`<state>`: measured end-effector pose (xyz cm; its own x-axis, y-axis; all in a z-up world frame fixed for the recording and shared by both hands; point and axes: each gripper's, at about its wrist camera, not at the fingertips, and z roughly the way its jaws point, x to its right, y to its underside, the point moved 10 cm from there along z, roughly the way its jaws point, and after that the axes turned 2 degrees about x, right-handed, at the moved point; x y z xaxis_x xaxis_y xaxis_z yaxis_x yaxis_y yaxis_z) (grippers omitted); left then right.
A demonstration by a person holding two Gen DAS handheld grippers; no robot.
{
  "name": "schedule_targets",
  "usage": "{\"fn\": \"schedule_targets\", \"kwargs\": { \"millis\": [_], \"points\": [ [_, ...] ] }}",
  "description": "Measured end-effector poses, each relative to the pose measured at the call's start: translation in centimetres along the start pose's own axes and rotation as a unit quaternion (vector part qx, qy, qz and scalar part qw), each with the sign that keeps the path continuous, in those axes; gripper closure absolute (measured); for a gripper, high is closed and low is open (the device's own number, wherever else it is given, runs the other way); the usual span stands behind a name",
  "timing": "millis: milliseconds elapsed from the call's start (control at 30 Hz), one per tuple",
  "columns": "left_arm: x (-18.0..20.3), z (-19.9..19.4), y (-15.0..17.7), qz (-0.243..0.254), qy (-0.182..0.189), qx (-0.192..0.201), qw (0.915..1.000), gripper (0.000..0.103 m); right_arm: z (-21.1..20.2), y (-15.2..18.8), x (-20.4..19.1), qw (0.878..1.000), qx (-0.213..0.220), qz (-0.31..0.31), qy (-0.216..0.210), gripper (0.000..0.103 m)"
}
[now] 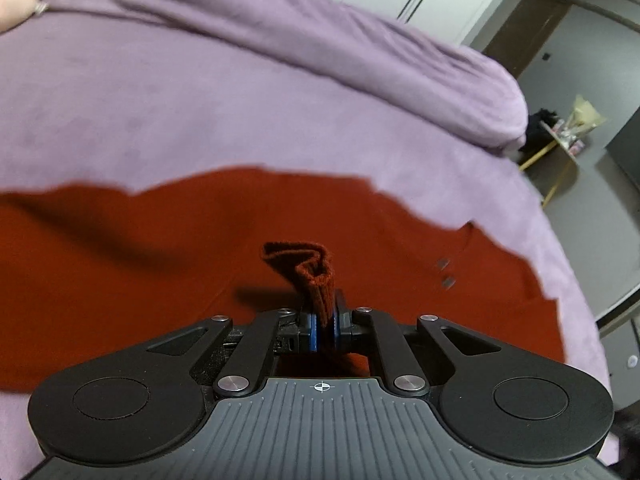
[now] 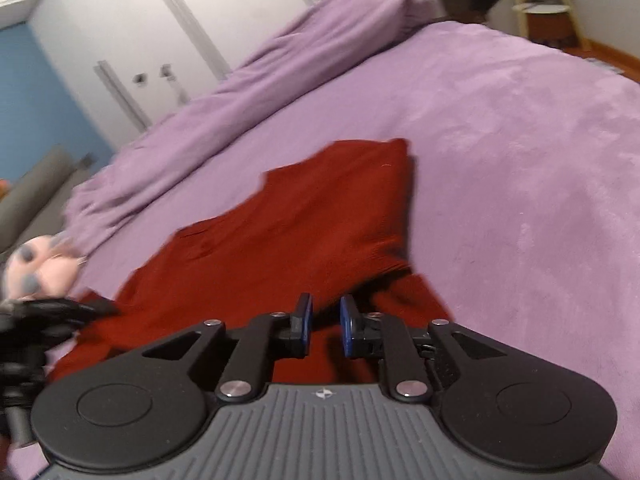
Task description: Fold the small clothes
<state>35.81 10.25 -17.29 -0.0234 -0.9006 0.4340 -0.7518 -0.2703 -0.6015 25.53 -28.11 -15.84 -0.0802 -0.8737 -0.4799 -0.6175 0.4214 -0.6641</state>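
- Nearest the left wrist camera we saw the left gripper [image 1: 324,320], its blue-padded jaws pressed together on a ribbed cuff [image 1: 310,270] of rust-red knit; the cuff stood up out of the pads in a curled loop.
- Beyond it we saw the red sweater [image 1: 200,240] lying spread on the purple bedspread [image 1: 200,100], its far edge uneven and its cloth reaching under the gripper body.
- We made out two small pale marks [image 1: 446,272] on the sweater to the right of the cuff — too blurred for us to say what they were.
- In the right wrist view we saw the right gripper [image 2: 325,326] just above the near part of the same sweater [image 2: 304,216], its jaws standing a narrow gap apart with nothing pinched between them; only red cloth lay below the gap.
- From that side we saw the sweater run away from the gripper up to a squared end near the middle of the bed [image 2: 520,140], with a fold crossing it near the right finger.
- At the left edge of that view we saw a hand [image 2: 40,264] with painted nails holding the other black gripper [image 2: 60,312], blurred, beside the sweater's edge.
- We saw a long roll of purple bedding [image 2: 260,64] along the far side, white wardrobe doors [image 2: 160,20] behind it, and a yellow-legged stand [image 1: 560,152] past the bed's corner.
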Motion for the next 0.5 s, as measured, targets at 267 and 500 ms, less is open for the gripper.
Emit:
{"fn": "schedule_targets", "kwargs": {
  "millis": [267, 500],
  "points": [
    [0.2, 0.0, -1.2, -0.018, 0.010, 0.022, 0.9995, 0.094, 3.7, -4.3, -3.1, 0.994, 0.008, -0.106, 0.034, 0.079],
    [2.9, -1.5, -5.0, 0.026, 0.038, 0.082, 0.9956, 0.094, 11.5, -2.9, -4.8, 0.973, -0.047, -0.209, 0.080, 0.079]
  ]
}}
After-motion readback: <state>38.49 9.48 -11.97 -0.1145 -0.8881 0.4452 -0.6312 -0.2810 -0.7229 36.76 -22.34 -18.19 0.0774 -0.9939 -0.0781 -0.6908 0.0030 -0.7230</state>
